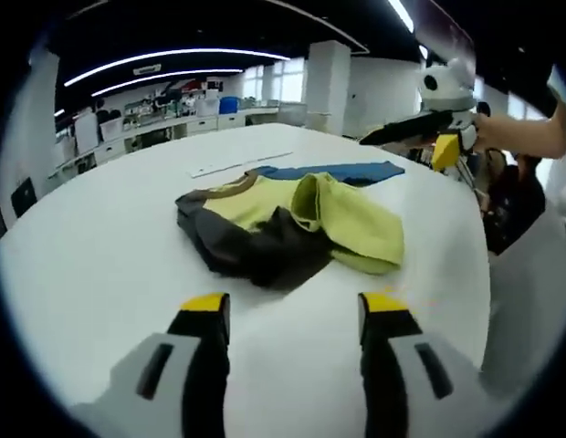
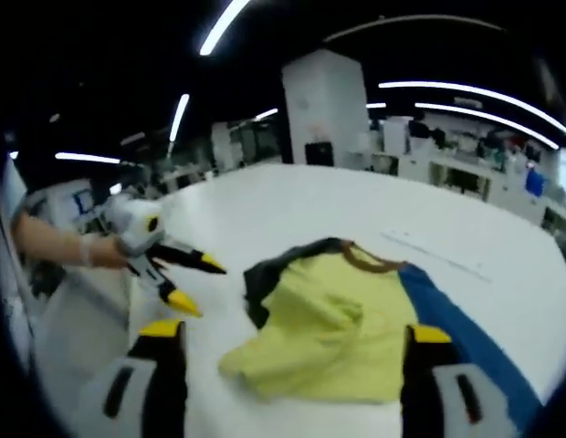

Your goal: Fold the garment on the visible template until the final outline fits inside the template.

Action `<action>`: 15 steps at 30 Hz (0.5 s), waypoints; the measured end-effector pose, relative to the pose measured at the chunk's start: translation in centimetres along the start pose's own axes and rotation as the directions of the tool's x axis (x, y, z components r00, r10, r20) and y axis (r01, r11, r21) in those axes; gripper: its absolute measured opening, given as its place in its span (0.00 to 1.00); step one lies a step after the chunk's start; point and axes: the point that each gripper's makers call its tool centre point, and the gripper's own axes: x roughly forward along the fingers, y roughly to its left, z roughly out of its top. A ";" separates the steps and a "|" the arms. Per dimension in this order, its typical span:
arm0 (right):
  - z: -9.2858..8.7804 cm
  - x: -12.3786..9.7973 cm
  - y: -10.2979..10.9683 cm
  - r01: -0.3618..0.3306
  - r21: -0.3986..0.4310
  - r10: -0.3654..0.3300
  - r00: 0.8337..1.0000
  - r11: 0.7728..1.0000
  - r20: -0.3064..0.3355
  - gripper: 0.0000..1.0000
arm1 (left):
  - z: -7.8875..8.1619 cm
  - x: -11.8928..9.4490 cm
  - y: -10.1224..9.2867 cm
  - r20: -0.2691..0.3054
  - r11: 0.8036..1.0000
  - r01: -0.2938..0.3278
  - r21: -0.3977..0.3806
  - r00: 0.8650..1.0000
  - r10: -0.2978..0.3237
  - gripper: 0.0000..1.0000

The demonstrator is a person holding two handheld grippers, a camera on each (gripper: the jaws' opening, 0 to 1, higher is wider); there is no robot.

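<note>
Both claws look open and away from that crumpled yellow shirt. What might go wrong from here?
1. The yellow shirt lies bunched, a dark sleeve folded over itself. A claw pinching there may well catch several layers and fold it crookedly.
2. The blue template shows along one side of the shirt, which lies mostly beside it, so a fold made here may end outside the outline.
3. The left claw and right claw hover empty; closing too high would miss the cloth.
</note>
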 end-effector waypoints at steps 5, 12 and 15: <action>-0.9 -0.9 -0.4 0.022 0.009 -0.022 1.000 1.000 -0.004 0.99 | -0.7 1.7 0.8 -0.020 0.999 -0.029 0.032 0.999 0.030 0.27; -1.6 -2.7 -1.7 0.059 0.036 -0.059 0.998 0.998 -0.007 0.96 | -0.6 3.1 0.9 -0.031 0.992 -0.050 0.116 0.998 0.054 0.20; -2.0 -3.1 -1.9 0.070 0.055 -0.069 0.998 0.996 -0.006 0.96 | -1.3 3.7 1.2 -0.039 0.993 -0.046 0.111 0.998 0.050 0.20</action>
